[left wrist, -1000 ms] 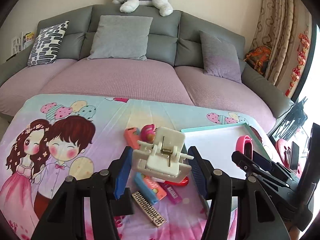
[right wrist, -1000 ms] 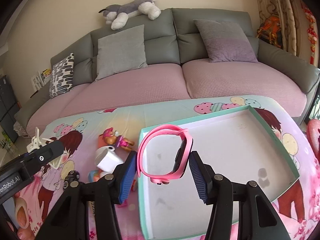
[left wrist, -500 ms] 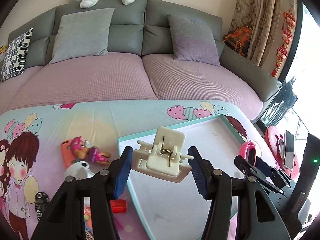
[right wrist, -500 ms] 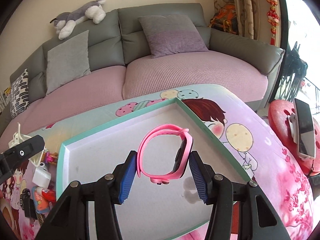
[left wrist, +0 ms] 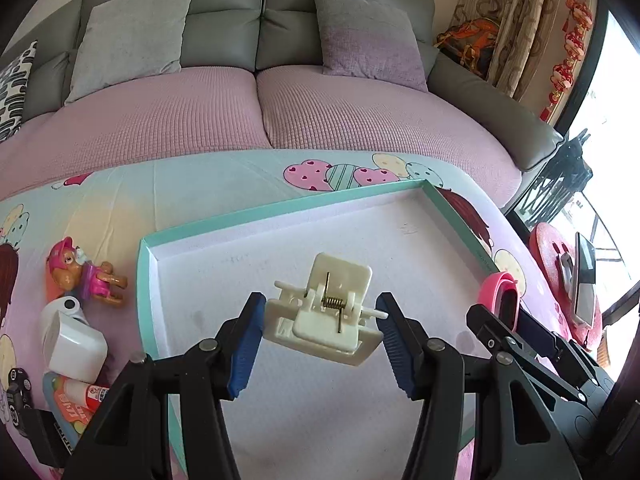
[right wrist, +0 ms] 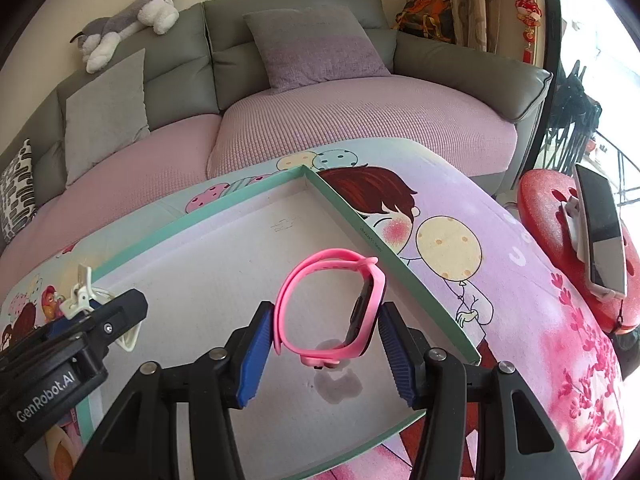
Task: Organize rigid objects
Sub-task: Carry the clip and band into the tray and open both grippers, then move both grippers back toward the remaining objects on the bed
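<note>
left gripper grips a white clip above the tray. right gripper grips a pink watch over the same tray, near its right rim.

Between blue ribbed fingers sits a cream-white spring clip; between the other blue fingers, a pink smartwatch with a dark face. Beneath both lies a white tray with a mint-green rim, on a desk cloth printed with pastel cartoon children, balloons and pink blossoms.
</note>
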The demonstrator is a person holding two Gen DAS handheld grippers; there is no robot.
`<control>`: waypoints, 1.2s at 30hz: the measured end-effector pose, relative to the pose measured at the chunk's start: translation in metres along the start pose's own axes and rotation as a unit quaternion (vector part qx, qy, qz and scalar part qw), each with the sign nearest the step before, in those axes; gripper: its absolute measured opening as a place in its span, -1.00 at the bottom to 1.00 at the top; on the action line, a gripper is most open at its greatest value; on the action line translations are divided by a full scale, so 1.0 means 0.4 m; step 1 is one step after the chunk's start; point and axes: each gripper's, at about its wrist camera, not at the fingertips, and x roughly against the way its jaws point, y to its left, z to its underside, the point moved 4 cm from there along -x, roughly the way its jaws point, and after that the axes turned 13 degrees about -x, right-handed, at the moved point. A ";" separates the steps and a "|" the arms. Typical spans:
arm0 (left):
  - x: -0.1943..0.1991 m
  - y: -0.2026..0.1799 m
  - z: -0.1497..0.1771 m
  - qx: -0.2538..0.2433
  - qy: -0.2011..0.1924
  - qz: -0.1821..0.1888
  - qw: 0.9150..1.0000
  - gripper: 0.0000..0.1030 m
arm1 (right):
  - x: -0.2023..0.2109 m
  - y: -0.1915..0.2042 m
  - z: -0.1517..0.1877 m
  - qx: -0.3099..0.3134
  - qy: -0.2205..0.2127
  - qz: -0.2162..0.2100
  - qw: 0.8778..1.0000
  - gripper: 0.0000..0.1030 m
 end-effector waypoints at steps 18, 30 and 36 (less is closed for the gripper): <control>0.002 0.026 0.029 0.034 0.006 -0.022 0.999 0.50 | -0.015 -0.005 0.009 0.003 0.018 0.009 1.000 0.12; 0.062 0.105 0.037 0.070 -0.005 -0.073 0.995 0.68 | -0.008 0.026 0.019 0.032 0.018 0.021 0.999 0.27; 0.106 0.172 0.064 0.099 -0.003 -0.109 0.989 0.95 | 0.013 0.056 0.022 0.046 0.012 0.016 0.999 0.59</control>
